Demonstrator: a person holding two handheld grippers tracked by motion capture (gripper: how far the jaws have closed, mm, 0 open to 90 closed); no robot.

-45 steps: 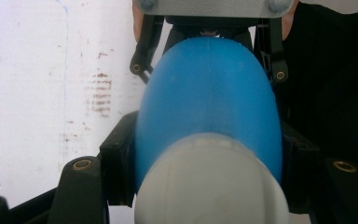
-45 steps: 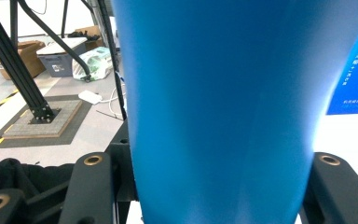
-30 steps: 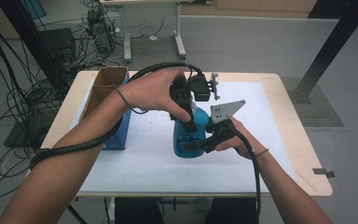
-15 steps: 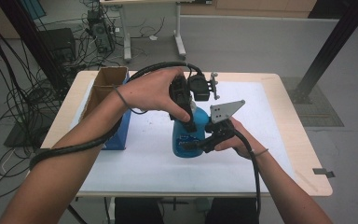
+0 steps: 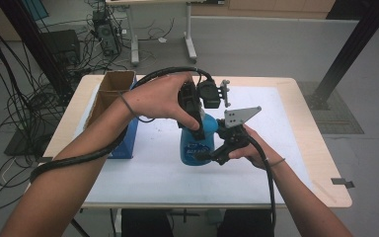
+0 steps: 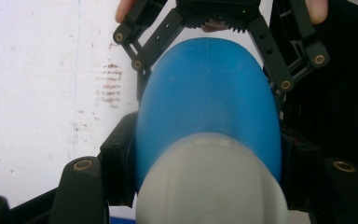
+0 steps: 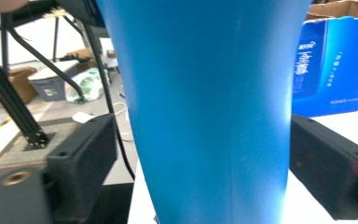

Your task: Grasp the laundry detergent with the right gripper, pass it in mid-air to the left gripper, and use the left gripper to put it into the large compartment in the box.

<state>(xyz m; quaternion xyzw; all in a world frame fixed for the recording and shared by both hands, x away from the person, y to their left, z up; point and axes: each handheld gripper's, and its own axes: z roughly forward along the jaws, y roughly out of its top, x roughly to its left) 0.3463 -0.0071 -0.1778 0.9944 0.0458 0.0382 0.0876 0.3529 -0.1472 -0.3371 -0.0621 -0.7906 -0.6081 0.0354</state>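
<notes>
A blue bottle (image 5: 195, 143) with a white cap (image 6: 209, 191) stands upright on the white mat. My left gripper (image 5: 201, 123) comes down from above and is shut on the bottle (image 6: 209, 93) just under the cap, its pads (image 6: 121, 172) pressing both sides. My right gripper (image 5: 208, 155) reaches in from the right at the bottle's lower body. Its jaws have just been opening and now stand a little off each side of the bottle (image 7: 205, 93), which stays between them. My right gripper's (image 7: 205, 163) pads (image 7: 81, 158) do not press on it.
An open cardboard box (image 5: 111, 96) with a blue printed side (image 7: 331, 65) stands at the table's left. The white mat (image 5: 276, 108) covers most of the wooden table. Cables and black frame legs lie on the floor beyond the table.
</notes>
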